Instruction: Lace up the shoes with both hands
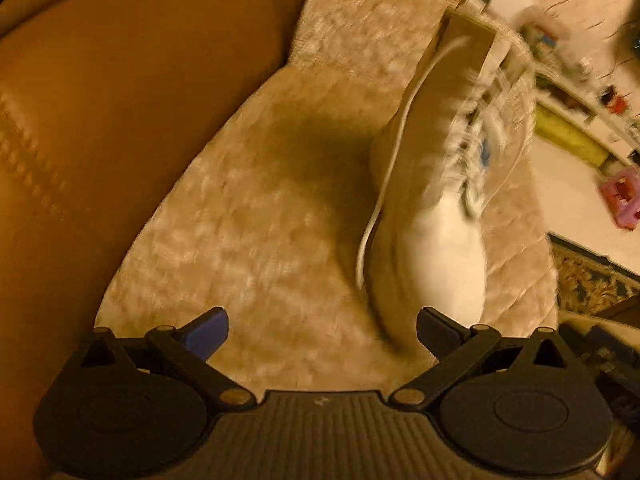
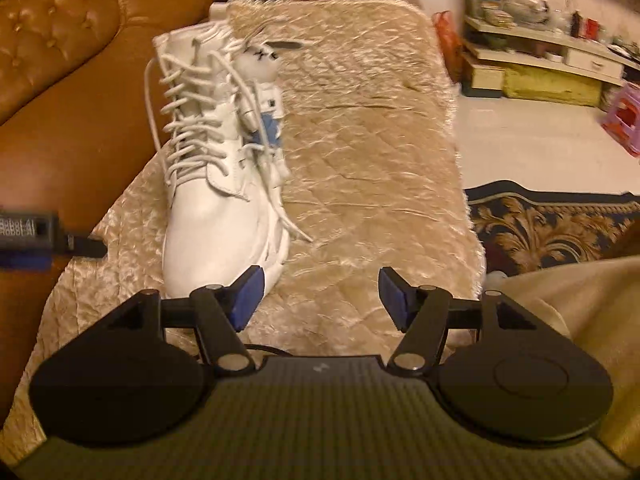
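A white boot (image 2: 216, 184) lay on a beige cover (image 2: 360, 152) — both grippers, left (image 1: 322, 334) and right (image 2: 322, 300), gaped wide, grasping nothing.

- Shoe (image 2: 208, 184): white upper, high-top, at centre left of the right wrist view; tan sole visible in the left wrist view.
- Laces (image 2: 192, 120): white, criss-crossed up the front.
- Charm (image 2: 264, 80) on the shoe: white figure with blue lower part and small black marks.
- Cover (image 2: 360, 160) beneath the shoe: beige, glossy, quilted in a diamond pattern.
- Sofa (image 2: 60, 40): orange-brown leather, button-tufted, upper left of frame.
- Rug (image 2: 540, 228): dark navy with gold floral scrollwork, right of frame.
- Right gripper (image 2: 320, 300): black body, blue pads (image 2: 248, 300).
- Left gripper (image 1: 320, 336): black body; one pad blue.
- Stool (image 2: 624, 116): pink, right edge.
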